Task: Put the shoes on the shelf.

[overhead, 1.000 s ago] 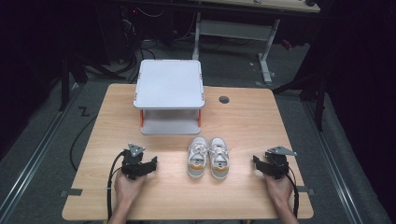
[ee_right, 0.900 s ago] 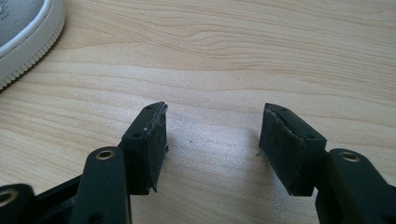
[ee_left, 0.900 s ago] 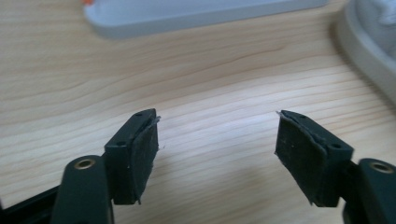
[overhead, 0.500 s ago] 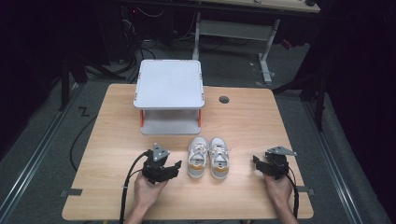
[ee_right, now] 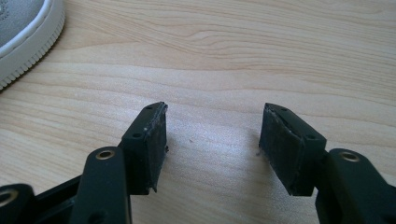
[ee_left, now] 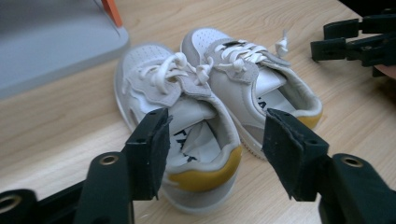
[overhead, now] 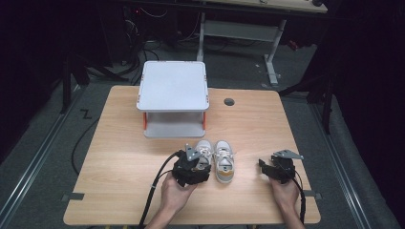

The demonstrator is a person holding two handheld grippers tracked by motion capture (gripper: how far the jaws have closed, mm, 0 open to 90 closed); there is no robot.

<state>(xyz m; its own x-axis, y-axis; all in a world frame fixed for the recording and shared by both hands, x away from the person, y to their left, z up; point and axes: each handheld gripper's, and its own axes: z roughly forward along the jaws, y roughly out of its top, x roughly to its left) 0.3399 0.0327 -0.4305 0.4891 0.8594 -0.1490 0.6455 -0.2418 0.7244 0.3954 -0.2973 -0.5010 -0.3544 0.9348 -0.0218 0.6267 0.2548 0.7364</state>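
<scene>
A pair of small white shoes with yellow heels stands side by side at the table's front middle, toes pointing away from me. My left gripper (overhead: pixel 197 162) hovers over the heel of the left shoe (overhead: pixel 204 149). In the left gripper view its jaws (ee_left: pixel 215 133) straddle that shoe's (ee_left: pixel 187 102) heel without touching it; they have just been closing partway. The right shoe (ee_left: pixel 261 84) lies beside it. My right gripper (overhead: pixel 263 168) rests open to the right of the right shoe (overhead: pixel 223 162). Only bare wood lies between its pads (ee_right: pixel 212 126).
A white two-level stand (overhead: pixel 173 98) with orange posts sits at the back middle of the wooden table (overhead: pixel 119 157). A round cable hole (overhead: pixel 229 101) lies to its right. The right shoe's sole edge (ee_right: pixel 28 32) shows in the right gripper view.
My left hand has moved right from the table's front left and risen, and its gripper now sits over the left shoe's heel. The right gripper has stayed in place.
</scene>
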